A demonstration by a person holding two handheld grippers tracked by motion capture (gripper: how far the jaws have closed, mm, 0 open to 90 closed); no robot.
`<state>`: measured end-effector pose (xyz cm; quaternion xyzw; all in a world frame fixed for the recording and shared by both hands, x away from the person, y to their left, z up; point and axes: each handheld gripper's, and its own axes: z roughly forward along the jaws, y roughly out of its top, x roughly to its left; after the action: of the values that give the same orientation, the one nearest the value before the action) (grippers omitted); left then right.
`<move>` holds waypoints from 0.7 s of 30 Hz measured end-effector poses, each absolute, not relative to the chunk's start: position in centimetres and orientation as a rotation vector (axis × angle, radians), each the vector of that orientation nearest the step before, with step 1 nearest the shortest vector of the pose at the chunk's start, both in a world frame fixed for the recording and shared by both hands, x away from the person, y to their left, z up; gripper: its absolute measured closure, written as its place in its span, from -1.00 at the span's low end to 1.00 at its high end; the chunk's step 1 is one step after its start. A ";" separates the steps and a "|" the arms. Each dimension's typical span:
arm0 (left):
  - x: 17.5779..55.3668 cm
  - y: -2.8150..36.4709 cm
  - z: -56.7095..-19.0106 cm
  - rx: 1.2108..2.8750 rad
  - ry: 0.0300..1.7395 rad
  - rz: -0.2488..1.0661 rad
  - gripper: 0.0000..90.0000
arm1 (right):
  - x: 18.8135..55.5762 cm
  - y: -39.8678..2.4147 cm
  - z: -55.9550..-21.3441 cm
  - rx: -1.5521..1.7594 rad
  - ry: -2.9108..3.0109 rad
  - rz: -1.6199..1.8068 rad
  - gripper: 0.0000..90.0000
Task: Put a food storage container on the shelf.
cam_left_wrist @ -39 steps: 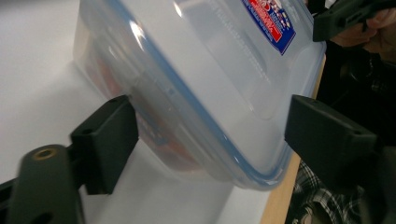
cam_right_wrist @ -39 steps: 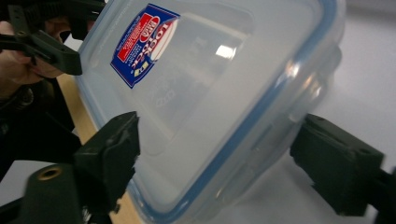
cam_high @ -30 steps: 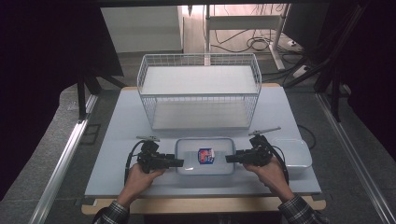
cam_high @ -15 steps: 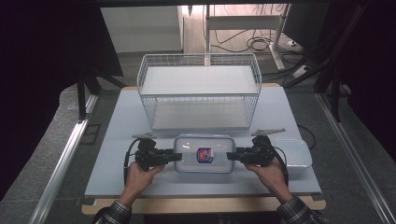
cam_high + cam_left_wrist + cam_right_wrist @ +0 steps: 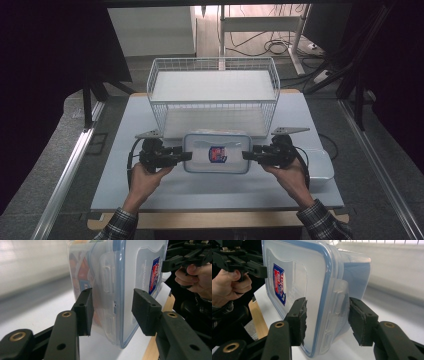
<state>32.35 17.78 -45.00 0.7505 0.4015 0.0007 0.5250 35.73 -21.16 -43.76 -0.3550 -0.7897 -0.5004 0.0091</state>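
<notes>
Just in front of the white wire basket point(image 5: 214, 95), over the table point(image 5: 125, 125), a clear lidded container point(image 5: 217, 152) hangs between two grippers. The left gripper point(image 5: 186, 156), at its nine o'clock end, clamps it top and bottom; the right gripper point(image 5: 247, 155), at three o'clock, grips likewise. Both sets of jaws have just been closing on it.

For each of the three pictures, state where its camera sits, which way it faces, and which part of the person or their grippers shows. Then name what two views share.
High view: above the person's side, facing forward and down on the table, wire basket and lidded container; both forearms show.
Left gripper view: rides the left gripper, facing the container's end; own jaws, far hand.
Right gripper view: rides the right gripper, facing the opposite end; own jaws, far hand.
Shared: both gripper views show the lid's red-and-blue label.
</notes>
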 end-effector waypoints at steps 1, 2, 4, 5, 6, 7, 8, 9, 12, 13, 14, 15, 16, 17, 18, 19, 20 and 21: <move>32.4 17.8 -44.7 1.795 0.956 0.011 0.17 | 35.9 -21.1 -43.3 -1.098 -2.476 -1.571 0.13; 32.5 17.9 -44.3 1.791 0.952 0.020 0.17 | 36.0 -21.0 -43.0 -1.092 -2.482 -1.579 0.13; 32.7 18.0 -43.6 1.787 0.943 0.039 0.17 | 36.3 -20.9 -42.2 -1.078 -2.493 -1.595 0.13; 32.8 18.0 -43.3 1.785 0.940 0.044 0.17 | 36.4 -20.9 -41.8 -1.068 -2.502 -1.600 0.13; 32.9 18.0 -42.7 1.780 0.938 0.051 0.17 | 36.6 -20.8 -41.5 -1.063 -2.502 -1.610 0.13; 33.0 18.1 -42.3 1.779 0.931 0.060 0.17 | 36.8 -20.8 -41.0 -1.059 -2.504 -1.620 0.13; 33.2 18.2 -41.9 1.775 0.927 0.067 0.17 | 36.9 -20.7 -40.5 -1.054 -2.508 -1.628 0.13; 33.3 18.2 -41.5 1.774 0.925 0.071 0.17 | 37.1 -20.6 -40.1 -1.050 -2.510 -1.635 0.13; 33.7 18.5 -40.1 1.761 0.921 0.090 0.17 | 37.7 -20.4 -38.7 -1.036 -2.515 -1.652 0.13; 33.9 18.5 -39.8 1.760 0.916 0.096 0.17 | 37.9 -20.4 -38.3 -1.032 -2.517 -1.656 0.13; 34.0 18.6 -39.4 1.754 0.916 0.101 0.17 | 38.0 -20.3 -38.0 -1.025 -2.521 -1.661 0.13; 34.2 18.7 -39.0 1.749 0.914 0.109 0.17 | 38.3 -20.2 -37.5 -1.019 -2.526 -1.667 0.13; 34.3 18.8 -38.8 1.745 0.913 0.114 0.17 | 38.5 -20.1 -37.1 -1.015 -2.530 -1.669 0.13; 34.5 18.9 -38.3 1.738 0.913 0.118 0.17 | 38.6 -20.0 -36.7 -1.013 -2.536 -1.671 0.13; 34.7 19.0 -38.0 1.733 0.912 0.121 0.17 | 38.9 -19.8 -36.2 -1.006 -2.542 -1.677 0.13; 34.8 19.1 -37.7 1.727 0.910 0.124 0.17 | 39.1 -19.7 -35.8 -1.002 -2.544 -1.683 0.13; 34.9 19.1 -37.4 1.724 0.910 0.126 0.17 | 39.3 -19.7 -35.3 -0.997 -2.549 -1.690 0.13; 35.1 19.2 -37.1 1.721 0.908 0.128 0.17 | 39.4 -19.6 -35.0 -0.994 -2.552 -1.696 0.13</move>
<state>35.11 19.19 -37.10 0.7306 0.3855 0.0543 0.5609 39.43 -19.59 -35.03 -0.3084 -0.7916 -0.5260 -0.0396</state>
